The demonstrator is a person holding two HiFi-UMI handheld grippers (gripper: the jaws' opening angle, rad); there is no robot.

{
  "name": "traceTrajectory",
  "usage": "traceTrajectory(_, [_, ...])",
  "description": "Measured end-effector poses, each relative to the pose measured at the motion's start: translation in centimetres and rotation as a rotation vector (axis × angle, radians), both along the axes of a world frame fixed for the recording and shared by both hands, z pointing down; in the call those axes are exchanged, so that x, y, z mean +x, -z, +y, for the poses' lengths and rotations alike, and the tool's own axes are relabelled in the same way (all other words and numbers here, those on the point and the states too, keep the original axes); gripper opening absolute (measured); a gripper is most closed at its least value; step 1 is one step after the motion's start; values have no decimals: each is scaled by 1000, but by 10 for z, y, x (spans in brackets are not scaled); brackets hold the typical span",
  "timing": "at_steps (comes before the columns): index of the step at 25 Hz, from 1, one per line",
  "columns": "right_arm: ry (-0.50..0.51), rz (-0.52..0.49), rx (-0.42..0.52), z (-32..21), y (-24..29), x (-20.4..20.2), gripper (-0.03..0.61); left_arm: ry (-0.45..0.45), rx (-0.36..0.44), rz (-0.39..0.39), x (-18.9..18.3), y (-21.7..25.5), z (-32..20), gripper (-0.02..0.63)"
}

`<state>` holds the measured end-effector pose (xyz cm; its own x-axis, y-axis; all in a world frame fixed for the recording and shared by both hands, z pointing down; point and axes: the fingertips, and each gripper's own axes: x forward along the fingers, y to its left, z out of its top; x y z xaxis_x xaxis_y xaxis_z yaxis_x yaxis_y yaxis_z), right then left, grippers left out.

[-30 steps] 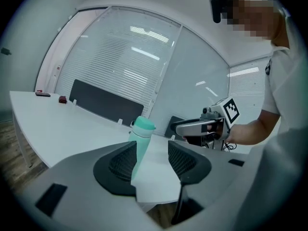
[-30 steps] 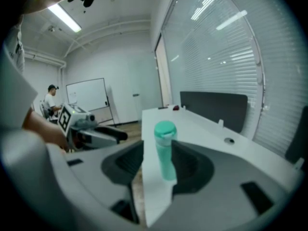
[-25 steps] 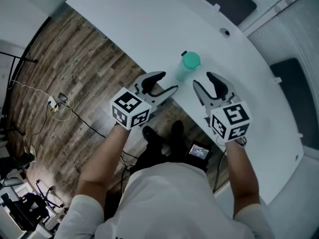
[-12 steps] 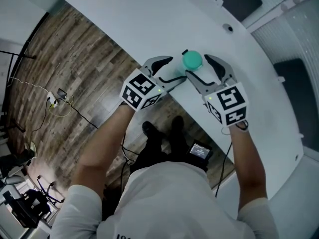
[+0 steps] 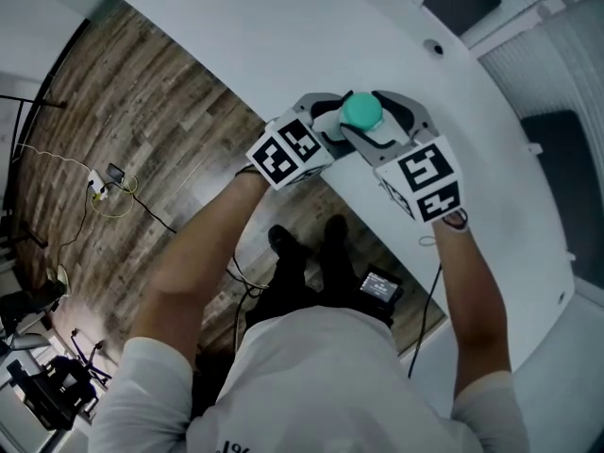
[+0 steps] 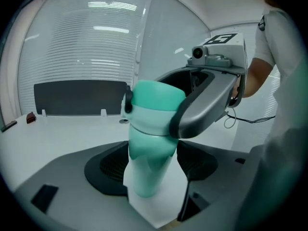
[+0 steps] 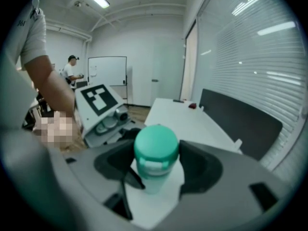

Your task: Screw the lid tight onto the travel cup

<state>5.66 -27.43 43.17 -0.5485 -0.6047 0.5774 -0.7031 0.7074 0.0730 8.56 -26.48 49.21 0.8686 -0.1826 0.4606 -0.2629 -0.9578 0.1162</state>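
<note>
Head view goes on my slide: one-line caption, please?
Left gripper and right gripper, fingers just opened, both straddle the lidded cup at the table edge, ungripped.

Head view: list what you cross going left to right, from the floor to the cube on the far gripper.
wood floor → left marker cube → cup → right marker cube

Travel cup (image 6: 147,167) — one; lid (image 5: 361,109), one; table (image 5: 283,36), one. Two tools — left gripper (image 5: 332,121), right gripper (image 5: 379,121), both with jaws just opened round the cup.
</note>
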Motion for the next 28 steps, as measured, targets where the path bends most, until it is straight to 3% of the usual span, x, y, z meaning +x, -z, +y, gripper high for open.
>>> traceTrajectory(8, [-44,-2,-9,-2,0,1,304,93,-4,39,3,1,-4,325])
traceTrajectory(21, [-269,-25,13,-1,1,9,291,404,10,76,1,2,-11,322])
traceTrajectory(24, [-220,-39,1,0,0,11,290,393,9,76,2,2,-10,324])
traceTrajectory(28, [-74,-27,-37,5,-1,7,291,295,11,77,4,3,-1,322])
